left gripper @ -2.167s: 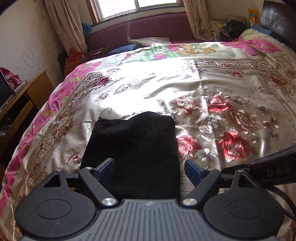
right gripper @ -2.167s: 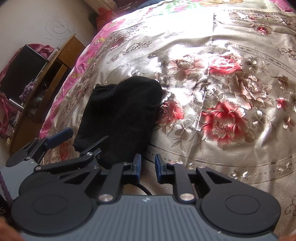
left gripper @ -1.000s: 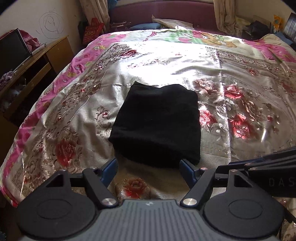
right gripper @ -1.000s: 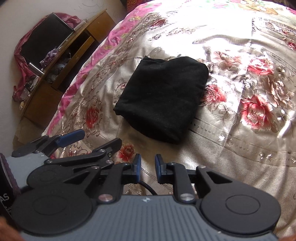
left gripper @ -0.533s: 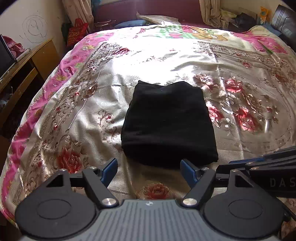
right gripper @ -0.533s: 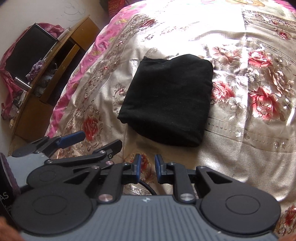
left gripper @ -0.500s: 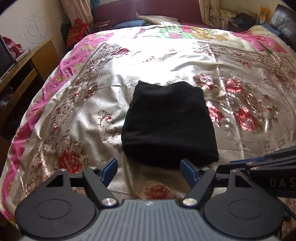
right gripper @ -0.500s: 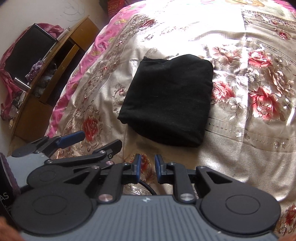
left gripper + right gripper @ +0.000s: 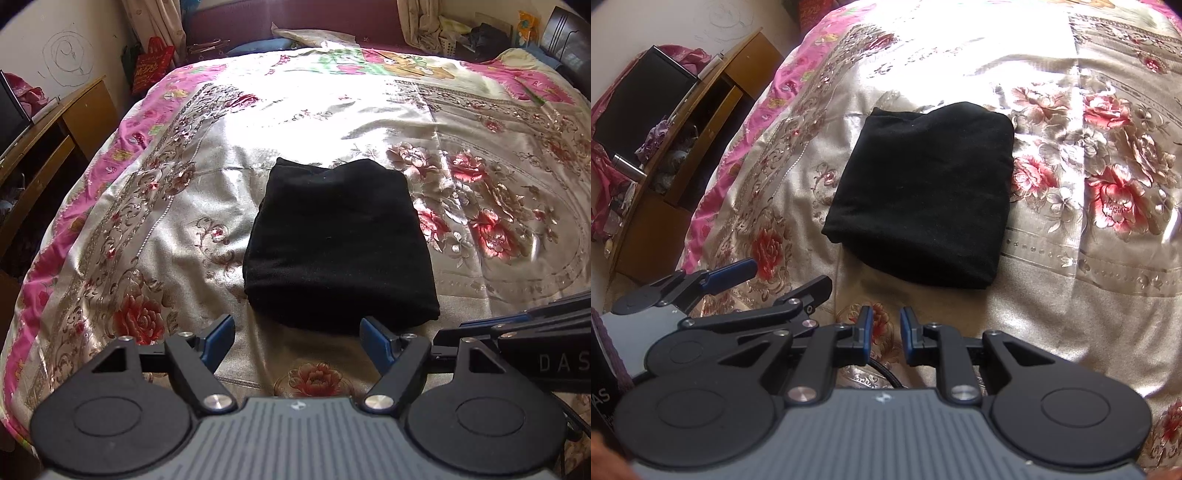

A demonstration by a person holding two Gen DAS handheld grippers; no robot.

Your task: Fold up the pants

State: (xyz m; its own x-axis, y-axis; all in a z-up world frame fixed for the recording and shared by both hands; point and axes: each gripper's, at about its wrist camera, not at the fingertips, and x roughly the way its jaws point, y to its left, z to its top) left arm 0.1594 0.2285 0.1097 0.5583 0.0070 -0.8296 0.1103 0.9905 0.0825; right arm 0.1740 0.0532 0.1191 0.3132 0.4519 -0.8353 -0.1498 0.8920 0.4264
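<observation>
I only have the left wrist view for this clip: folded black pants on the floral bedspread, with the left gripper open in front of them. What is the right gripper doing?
Observer: The right gripper is only narrowly open with nothing between its fingers. It sits short of the folded black fabric pants.
Operator: Is any cloth snagged on the left one, seen from the side?
Observer: No. In the right wrist view the left gripper is wide open, empty and clear of the pants' near edge.
Operator: Anything on the desk I can't see?
Observer: A silvery metal cylinder sits at the near end of the wooden desk.
</observation>
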